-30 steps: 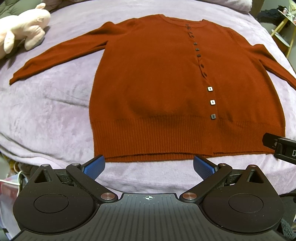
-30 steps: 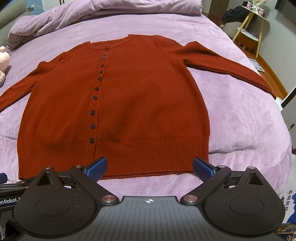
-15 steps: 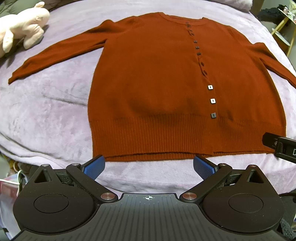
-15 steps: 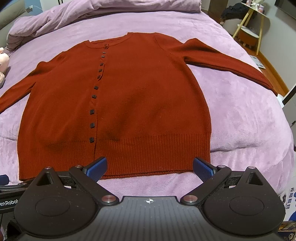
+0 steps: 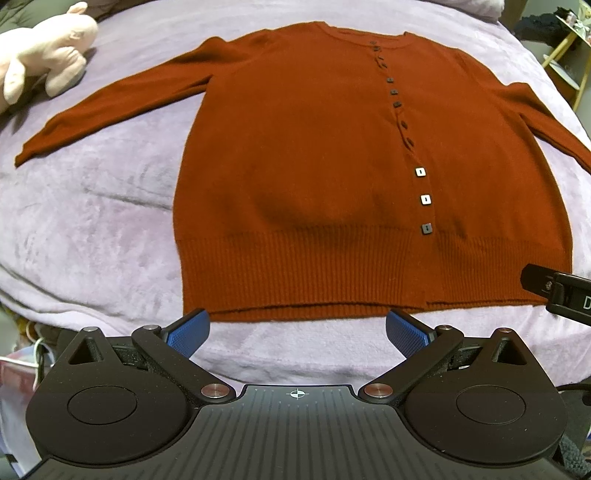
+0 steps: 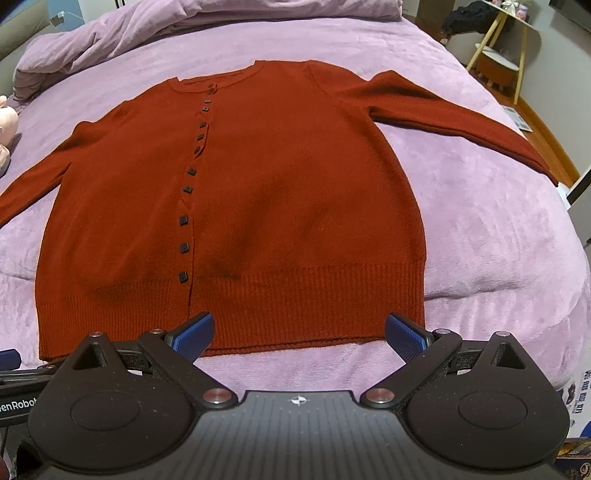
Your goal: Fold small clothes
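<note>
The rust cardigan (image 5: 314, 177) was laid flat on the purple bedspread (image 6: 498, 229), collar far, ribbed hem (image 5: 303, 280) just ahead of both grippers. The left gripper (image 5: 297, 328) and right gripper (image 6: 299, 328) were held wide open, empty, equally near the hem.

Cardigan (image 5: 314, 177) spread flat on bed cover (image 5: 92, 221), hem near, neckline far, sleeves out to left and right. Plush toy (image 5: 40, 48) on cover at far left, beyond left sleeve. Bunched duvet (image 6: 184, 26) behind neckline. Side table (image 6: 498, 59) off bed at far right.
</note>
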